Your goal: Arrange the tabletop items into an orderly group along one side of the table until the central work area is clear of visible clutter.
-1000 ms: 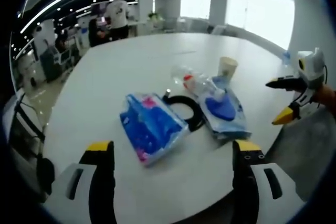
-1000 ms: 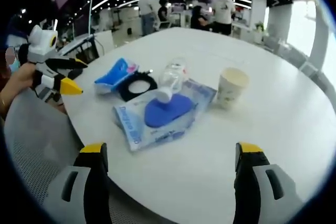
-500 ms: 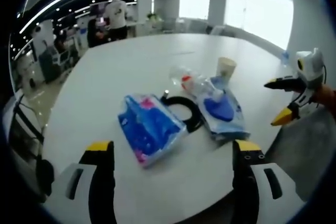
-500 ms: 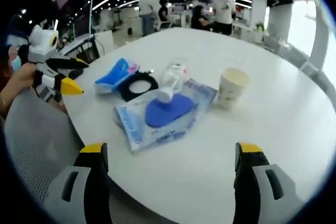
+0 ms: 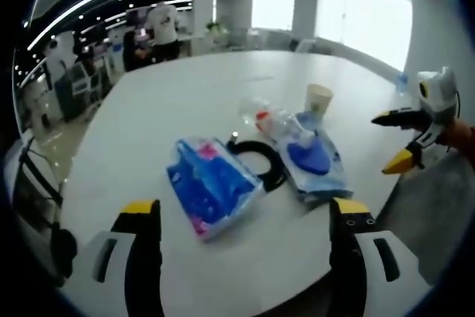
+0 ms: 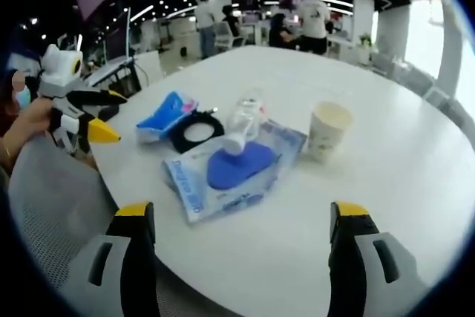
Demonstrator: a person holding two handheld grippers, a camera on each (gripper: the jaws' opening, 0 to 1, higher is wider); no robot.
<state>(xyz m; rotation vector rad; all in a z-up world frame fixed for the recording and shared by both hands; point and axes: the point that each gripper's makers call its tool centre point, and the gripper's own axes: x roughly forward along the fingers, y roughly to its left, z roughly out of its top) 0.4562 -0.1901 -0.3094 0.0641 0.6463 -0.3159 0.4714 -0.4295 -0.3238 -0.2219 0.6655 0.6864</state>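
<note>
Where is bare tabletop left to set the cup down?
The table is bare beyond and beside the paper cup, toward the far rim, and along the near edge before the wipes pack. It is crowded where bottle, black ring and blue pouch cluster.

both grippers (image 5: 246,220) (image 6: 241,220) — jaws wide, empty

the print on the blue wipes pack (image 6: 223,176) and tissue pack (image 5: 211,183) is too blurred to read.

White table (image 6: 401,183), clustered packs, cup (image 6: 327,131)
</note>
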